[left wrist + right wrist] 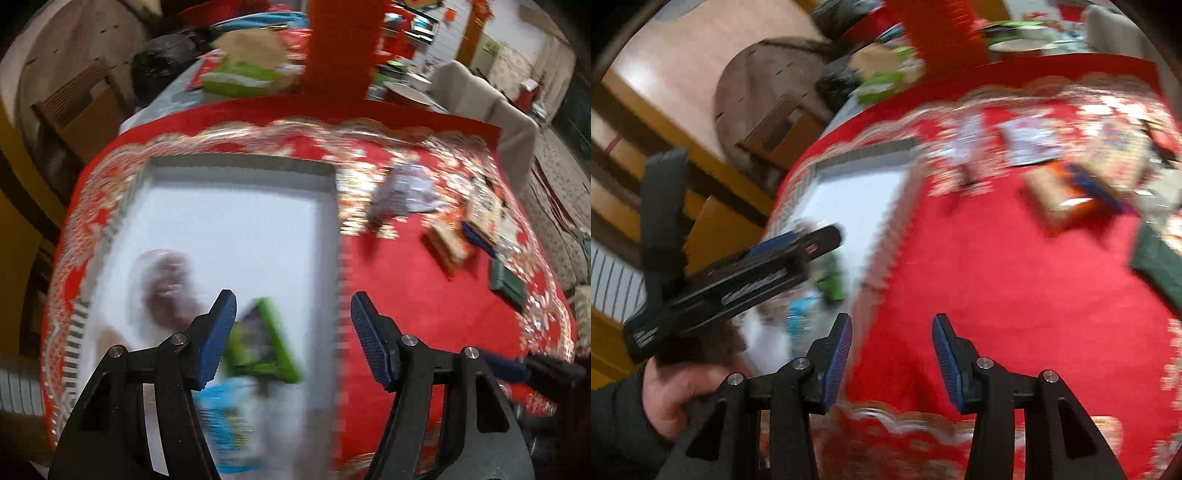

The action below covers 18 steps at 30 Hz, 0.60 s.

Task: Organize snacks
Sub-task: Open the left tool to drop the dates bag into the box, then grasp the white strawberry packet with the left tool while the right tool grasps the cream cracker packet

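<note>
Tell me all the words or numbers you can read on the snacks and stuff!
None can be read; both views are motion-blurred.
Green packet in the white box: print blurred.
Blue-and-white packet: print blurred.
Orange-and-blue pack on the red cloth: blurred.
Left gripper: white marks on its side, unreadable.

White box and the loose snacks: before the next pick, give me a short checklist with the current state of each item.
1. Left tool open and holding nothing: ok.
2. Right tool open and holding nothing: ok.
3. White box has bare floor for more: ok.
4. Green packet and blue packet lie inside the box: ok.
5. Snacks left on the red cloth, such as the orange packet and dark green packet: not ok.
6. Sharp view for aiming: not ok, both views are blurred.
</note>
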Each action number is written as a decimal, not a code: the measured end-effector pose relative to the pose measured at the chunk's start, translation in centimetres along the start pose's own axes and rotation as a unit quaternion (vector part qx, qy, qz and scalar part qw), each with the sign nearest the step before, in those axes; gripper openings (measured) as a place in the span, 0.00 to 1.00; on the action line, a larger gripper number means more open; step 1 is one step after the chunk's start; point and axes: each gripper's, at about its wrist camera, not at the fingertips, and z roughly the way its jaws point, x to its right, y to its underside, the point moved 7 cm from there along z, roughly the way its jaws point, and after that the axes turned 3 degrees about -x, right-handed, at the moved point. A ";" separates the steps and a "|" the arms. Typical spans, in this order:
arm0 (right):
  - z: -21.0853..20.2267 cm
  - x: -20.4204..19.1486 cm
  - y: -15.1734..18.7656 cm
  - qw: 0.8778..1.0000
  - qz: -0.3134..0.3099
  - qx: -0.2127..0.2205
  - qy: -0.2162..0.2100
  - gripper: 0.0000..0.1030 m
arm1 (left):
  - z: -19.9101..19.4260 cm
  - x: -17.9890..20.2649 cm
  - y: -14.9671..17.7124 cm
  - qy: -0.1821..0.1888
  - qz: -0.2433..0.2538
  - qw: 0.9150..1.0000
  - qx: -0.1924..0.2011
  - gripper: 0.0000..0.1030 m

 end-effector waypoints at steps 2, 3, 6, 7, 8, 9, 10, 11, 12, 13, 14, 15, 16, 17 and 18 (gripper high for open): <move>-1.2 2.8 0.1 1.000 0.014 0.007 0.017 0.42 | 0.0 1.9 0.0 0.008 0.012 1.000 0.000 0.63; -1.7 4.0 0.2 0.999 0.021 0.011 0.027 0.42 | 0.2 2.9 0.1 0.012 0.018 1.000 -0.003 0.63; -3.1 8.2 0.6 0.997 0.059 0.016 0.038 0.42 | 0.8 5.2 0.5 0.026 0.022 0.999 -0.015 0.63; -3.6 9.0 0.8 0.997 0.067 0.018 0.037 0.42 | 1.1 5.8 0.5 0.026 0.022 0.999 -0.019 0.63; -4.1 9.9 0.9 0.996 0.076 0.021 0.036 0.42 | 1.3 6.0 0.4 0.025 0.023 0.999 -0.020 0.63; -4.5 10.4 0.9 0.996 0.079 0.022 0.033 0.42 | 1.4 6.3 0.1 0.022 0.023 0.999 -0.019 0.63; -4.7 10.8 0.8 0.996 0.084 0.023 0.028 0.42 | 1.5 6.3 -0.3 0.019 0.021 0.999 -0.015 0.63; -4.8 11.0 0.6 0.996 0.087 0.023 0.025 0.42 | 1.5 6.4 -1.2 0.015 0.017 1.000 -0.010 0.63; -4.9 11.2 0.5 0.996 0.088 0.024 0.023 0.42 | 1.6 6.5 -1.9 0.015 0.015 1.000 -0.007 0.63; -5.0 11.4 0.2 0.996 0.088 0.026 0.022 0.42 | 1.8 6.8 -3.2 0.013 0.015 1.000 -0.002 0.63; -5.2 11.5 0.0 0.996 0.087 0.026 0.020 0.42 | 2.0 7.0 -4.3 0.011 0.019 1.000 0.001 0.63; -5.2 11.6 -0.3 0.996 0.085 0.025 0.018 0.42 | 2.4 7.4 -5.3 0.011 0.026 1.000 0.001 0.63; -5.0 11.4 -0.5 0.996 0.082 0.024 0.017 0.42 | 2.8 7.6 -6.2 0.013 0.033 0.999 0.001 0.63; -4.7 11.2 -0.6 0.996 0.080 0.022 0.016 0.42 | 3.4 8.1 -7.3 0.015 0.043 0.999 0.002 0.63; -4.6 11.1 -0.7 0.997 0.078 0.020 0.014 0.42 | 3.9 8.3 -8.1 0.015 0.049 0.999 0.000 0.63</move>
